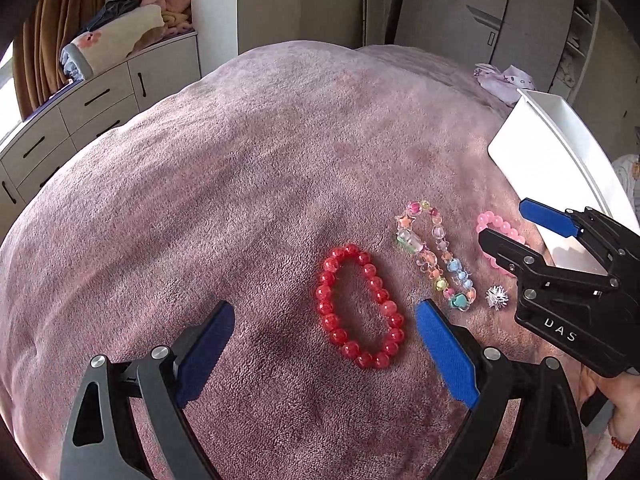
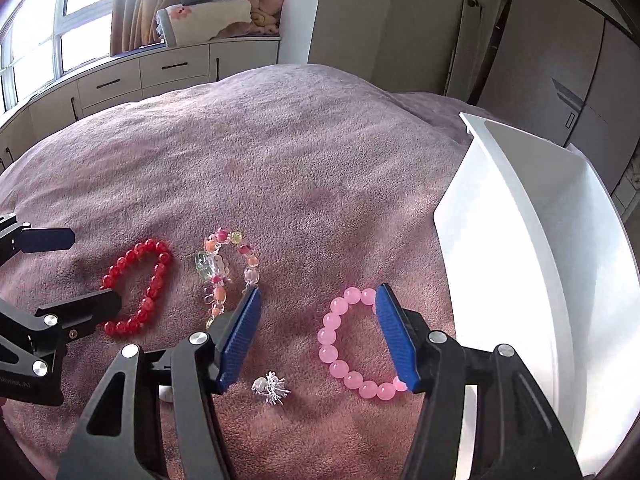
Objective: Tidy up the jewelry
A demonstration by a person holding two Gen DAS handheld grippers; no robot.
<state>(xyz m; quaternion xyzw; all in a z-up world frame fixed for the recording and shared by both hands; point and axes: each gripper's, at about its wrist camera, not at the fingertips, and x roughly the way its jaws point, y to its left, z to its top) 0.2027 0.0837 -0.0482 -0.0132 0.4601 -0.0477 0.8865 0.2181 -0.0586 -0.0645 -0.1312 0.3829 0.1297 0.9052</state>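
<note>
Hovering wide open w/ nothing held, left gripper (image 1: 326,344) frames the red bracelet (image 1: 359,306) on the blanket (image 1: 240,180). Right-wrist view: right gripper (image 2: 318,334), about half open and empty, straddles the pink bracelet (image 2: 352,346) beside the white tray (image 2: 520,248).

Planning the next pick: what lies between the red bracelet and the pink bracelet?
The multicolored charm bracelet lies between the red bracelet and the pink bracelet, with a small silver ornament nearer the camera; the right wrist view shows it best.
</note>
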